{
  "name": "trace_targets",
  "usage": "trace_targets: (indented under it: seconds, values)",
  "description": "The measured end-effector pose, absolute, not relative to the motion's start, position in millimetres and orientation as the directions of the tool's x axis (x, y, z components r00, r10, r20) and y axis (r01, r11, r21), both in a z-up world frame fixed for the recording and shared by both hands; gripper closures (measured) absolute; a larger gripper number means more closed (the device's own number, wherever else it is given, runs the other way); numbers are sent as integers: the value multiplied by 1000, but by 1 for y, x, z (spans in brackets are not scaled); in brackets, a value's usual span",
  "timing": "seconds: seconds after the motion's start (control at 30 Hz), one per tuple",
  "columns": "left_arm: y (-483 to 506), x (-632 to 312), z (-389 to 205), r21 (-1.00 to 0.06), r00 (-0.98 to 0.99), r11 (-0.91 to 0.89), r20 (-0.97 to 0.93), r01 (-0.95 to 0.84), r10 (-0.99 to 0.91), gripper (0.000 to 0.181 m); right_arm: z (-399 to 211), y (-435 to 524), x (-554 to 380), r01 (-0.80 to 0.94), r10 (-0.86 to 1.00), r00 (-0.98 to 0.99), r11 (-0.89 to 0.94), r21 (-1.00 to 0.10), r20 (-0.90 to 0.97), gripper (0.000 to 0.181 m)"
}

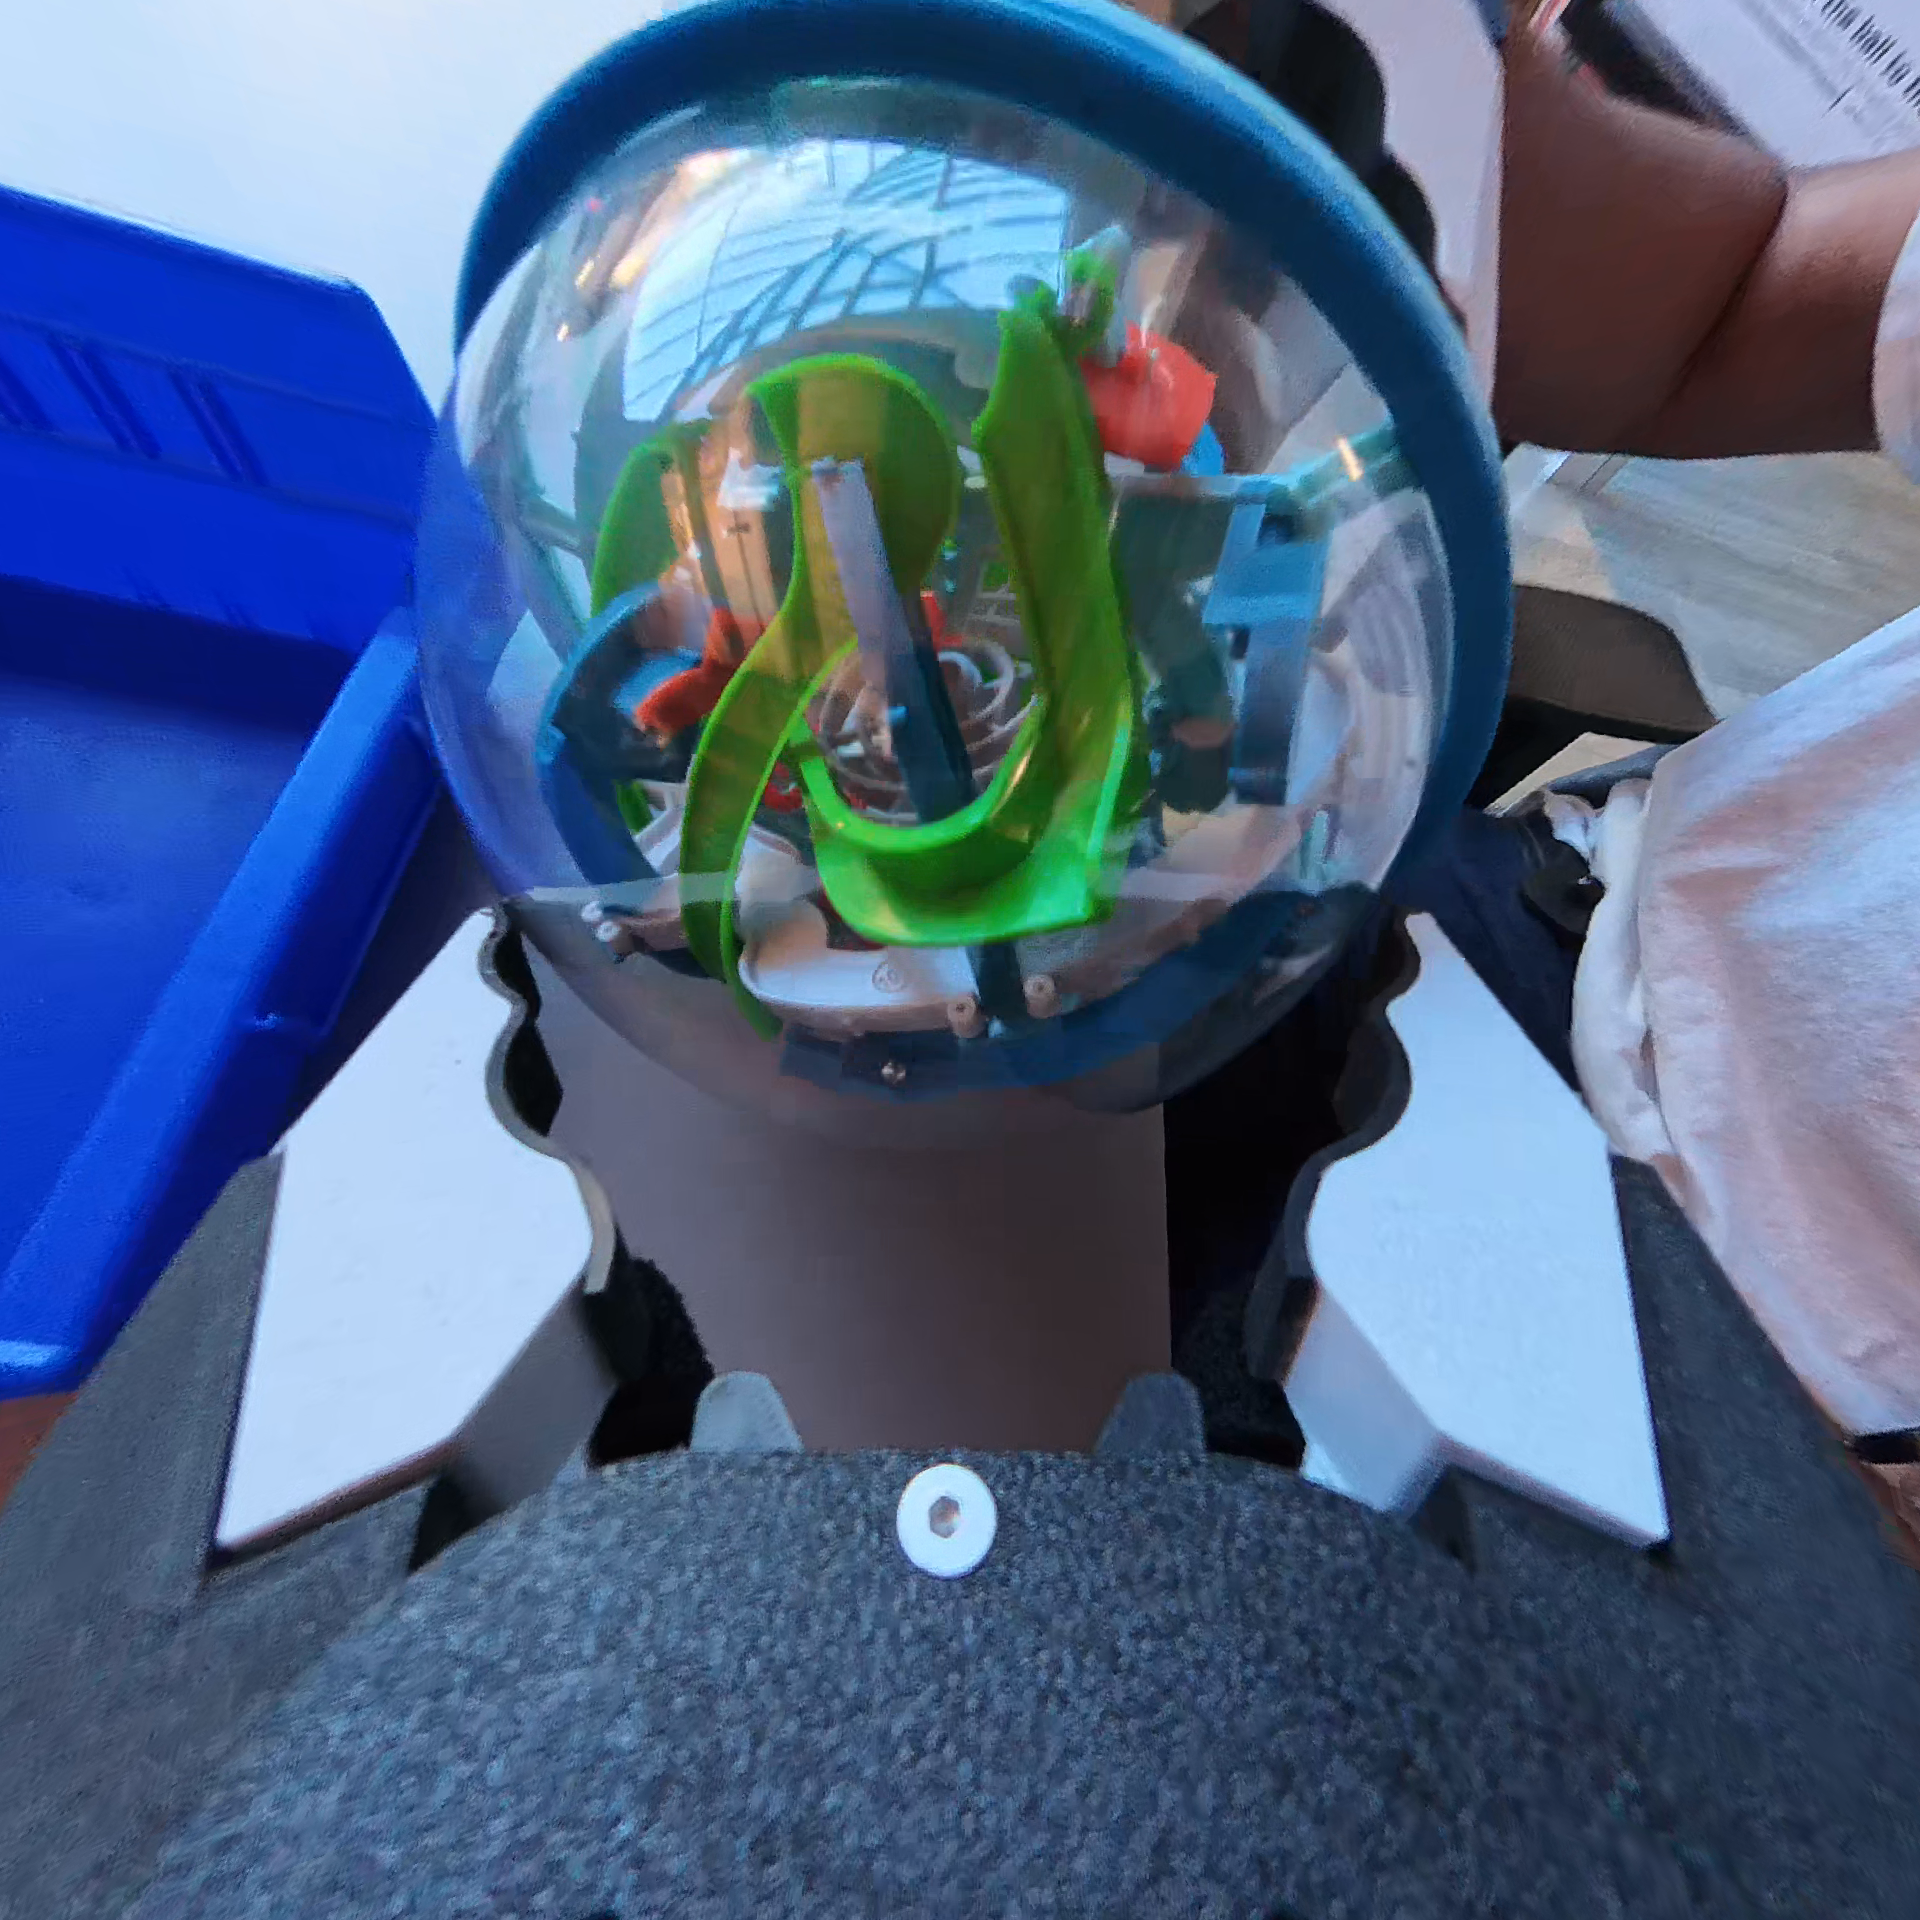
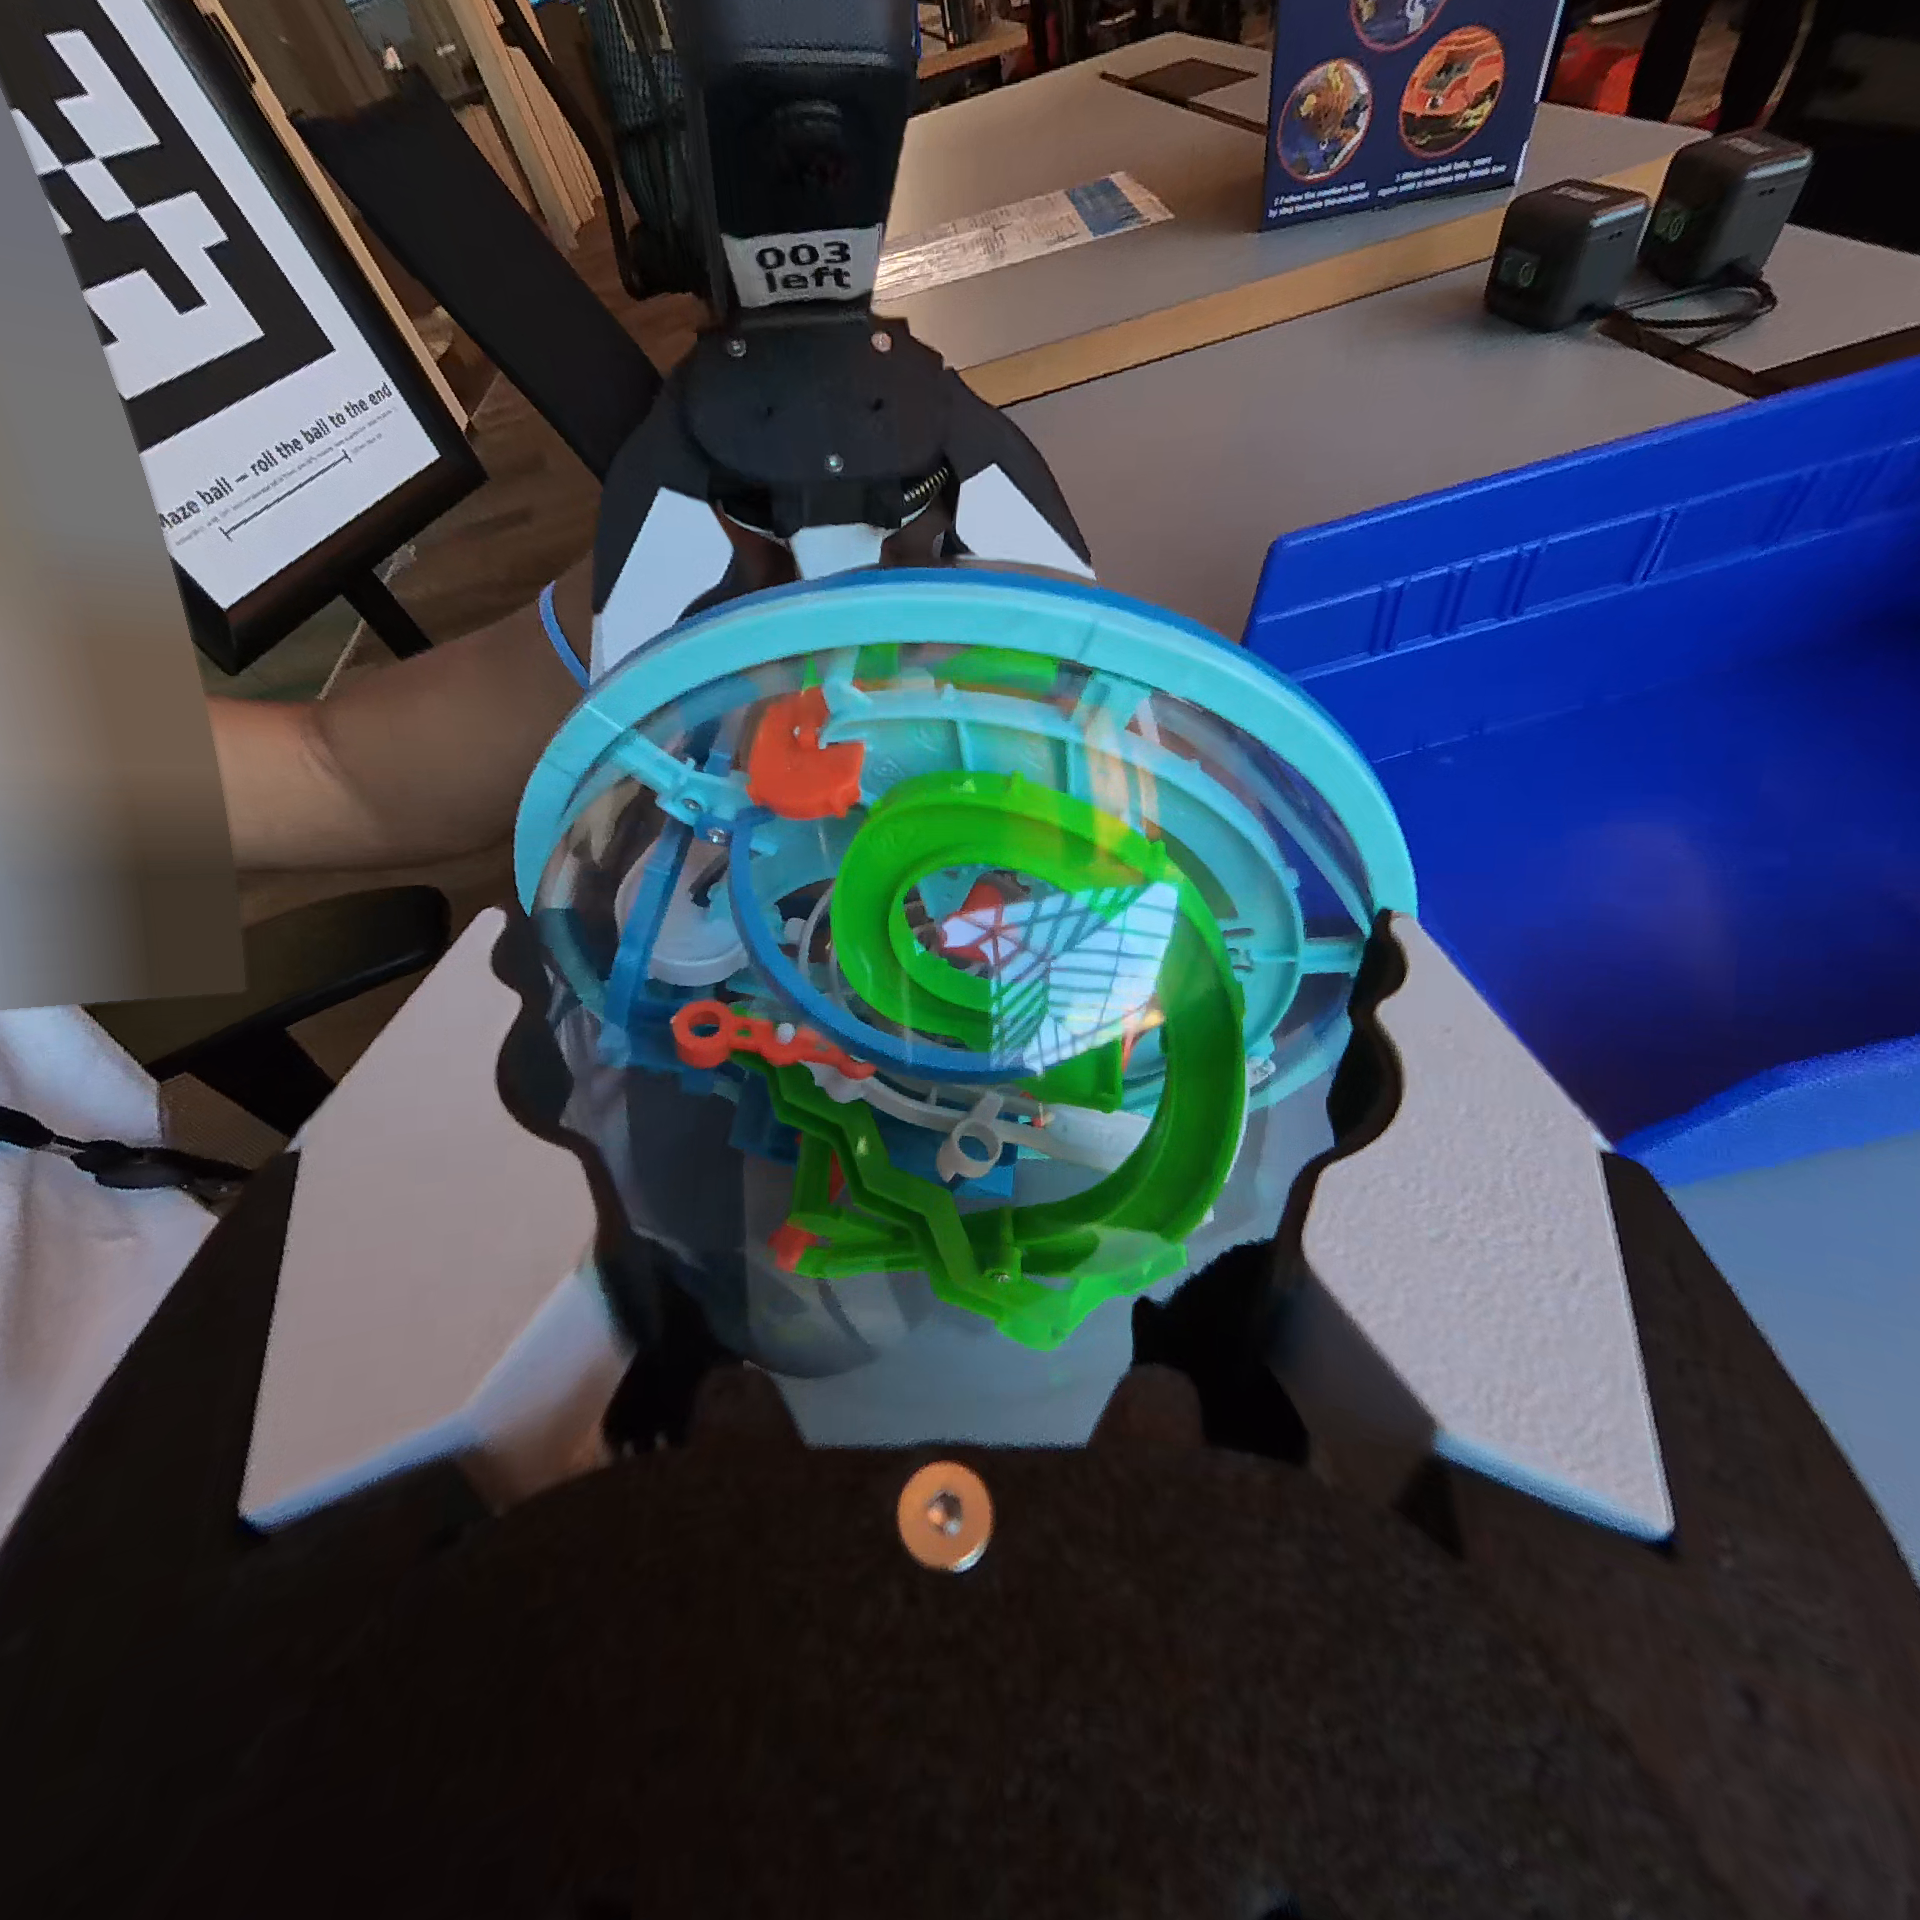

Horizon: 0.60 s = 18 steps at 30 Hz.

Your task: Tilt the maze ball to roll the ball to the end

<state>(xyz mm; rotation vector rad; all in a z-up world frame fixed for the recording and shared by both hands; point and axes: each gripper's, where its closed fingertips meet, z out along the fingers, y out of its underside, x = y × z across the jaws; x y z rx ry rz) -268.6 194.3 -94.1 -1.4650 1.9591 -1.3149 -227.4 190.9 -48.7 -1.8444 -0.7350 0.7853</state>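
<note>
Left wrist view shows the clear plastic sphere with green, orange and blue tracks inside, the maze ball (image 1: 961,623), seated between the two white-faced fingers of the left gripper (image 1: 956,997); the scalloped black inner edges of both fingers press against the lower curve of the sphere, so the jaws are spread wide and clamped on the ball. A blue plastic ring (image 1: 1091,135) runs around the sphere's equator and stands tilted in this view. To the left, just beside the sphere, lies an open blue plastic bin (image 1: 187,665). Right wrist view shows the same maze ball (image 2: 935,987) from the opposite side, held between the white-faced fingers of the right gripper (image 2: 945,1039), whose scalloped edges also bear on the sphere at left and right; these jaws are likewise spread and pinching the ball. The left gripper (image 2: 821,551) faces in from beyond the sphere, its fingers reaching around the far half. The ball is lifted clear of the grey table top (image 2: 1299,343), held between the two grippers, with the blue bin (image 2: 1662,779) to its right. The small rolling ball inside the maze cannot be located in either view. A framed black-and-white marker sign (image 2: 208,343) stands at far left
</note>
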Motion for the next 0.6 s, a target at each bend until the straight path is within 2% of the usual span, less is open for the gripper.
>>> trace_targets:
  seconds: [0.23,0.3,0.37,0.6]
  values:
    - [204,-273,-106,-884,-410,-109,317,-455,-855,28,-52,185,-213,72,752,613,-361,-930,-244,33]
    - [199,-270,-109,-886,-428,-85,302,-457,-851,31,-51,185,-214,68,756,611,-346,-936,-235,33]
    - [193,-267,-109,-894,-446,-40,260,-446,-857,47,-50,185,-217,73,762,608,-332,-941,-222,33]
    - [186,-264,-107,-909,-421,19,175,-417,-890,45,-53,180,-217,90,756,613,-357,-930,-230,29]
